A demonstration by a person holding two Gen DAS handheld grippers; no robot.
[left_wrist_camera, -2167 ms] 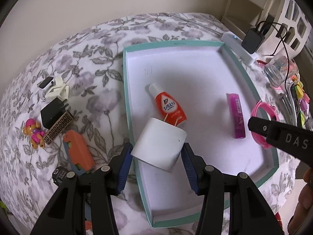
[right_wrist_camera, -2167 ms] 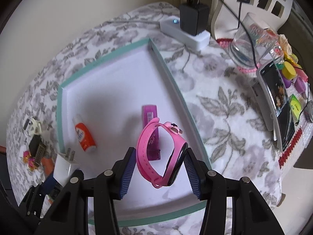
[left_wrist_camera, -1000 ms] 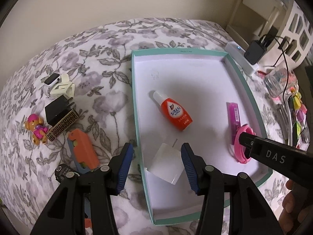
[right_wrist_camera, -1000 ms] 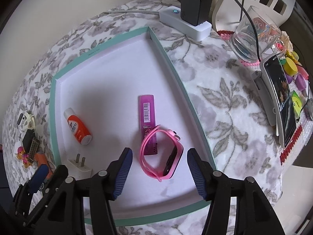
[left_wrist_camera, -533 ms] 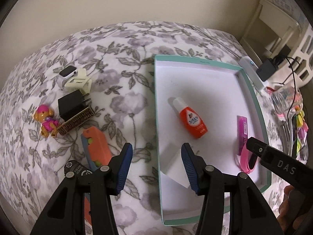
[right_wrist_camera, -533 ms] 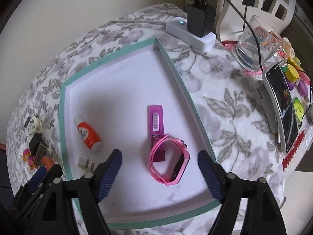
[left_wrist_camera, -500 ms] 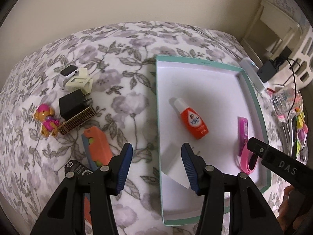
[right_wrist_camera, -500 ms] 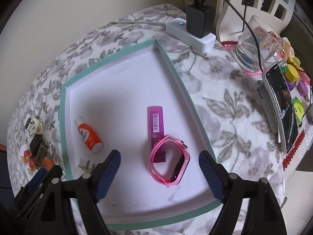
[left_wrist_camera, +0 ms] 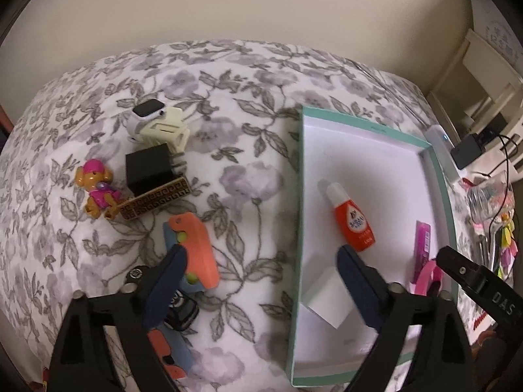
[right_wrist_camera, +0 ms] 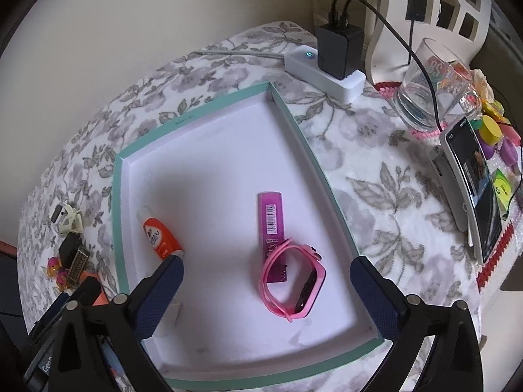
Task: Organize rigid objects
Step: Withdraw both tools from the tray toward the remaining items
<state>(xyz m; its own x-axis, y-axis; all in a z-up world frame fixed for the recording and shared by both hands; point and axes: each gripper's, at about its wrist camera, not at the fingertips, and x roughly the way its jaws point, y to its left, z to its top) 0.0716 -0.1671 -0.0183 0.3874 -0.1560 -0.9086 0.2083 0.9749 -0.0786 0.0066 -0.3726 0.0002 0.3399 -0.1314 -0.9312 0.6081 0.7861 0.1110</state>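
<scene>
A shallow box with a teal rim (right_wrist_camera: 117,176) lies on a flower-patterned cloth (left_wrist_camera: 248,183); whether a table is under it cannot be told. Inside the box are four things: an orange bottle with a white cap (right_wrist_camera: 160,236), a purple stick with a barcode (right_wrist_camera: 271,225), a pink watch (right_wrist_camera: 294,284) lying partly over the near end of the stick, and a white plug (left_wrist_camera: 327,297) close to the near left wall.

The right hand-held gripper (right_wrist_camera: 266,294) hangs over the near end of the box. Its jaws have just been opening and now stand wide apart; the pink watch sits on the box floor between them, untouched by either pad.

The left hand-held gripper (left_wrist_camera: 261,284) straddles the left wall of the box. Its jaws have also just been opening and stand wide apart, gripping nothing; the white plug lies in the box just beside the right finger (left_wrist_camera: 358,287), and that finger hides one edge of it.

Outside the box, on the cloth to its left, are an orange and blue toy (left_wrist_camera: 193,248), a small dog figure in pink (left_wrist_camera: 96,192), a black plug (left_wrist_camera: 148,168), a patterned brown bar (left_wrist_camera: 157,201) and a white watch on a cream stand (left_wrist_camera: 157,122).

To the right of the box stand a white power strip with a black charger (right_wrist_camera: 340,52), a drinking glass (right_wrist_camera: 428,85) and a phone (right_wrist_camera: 474,186).
</scene>
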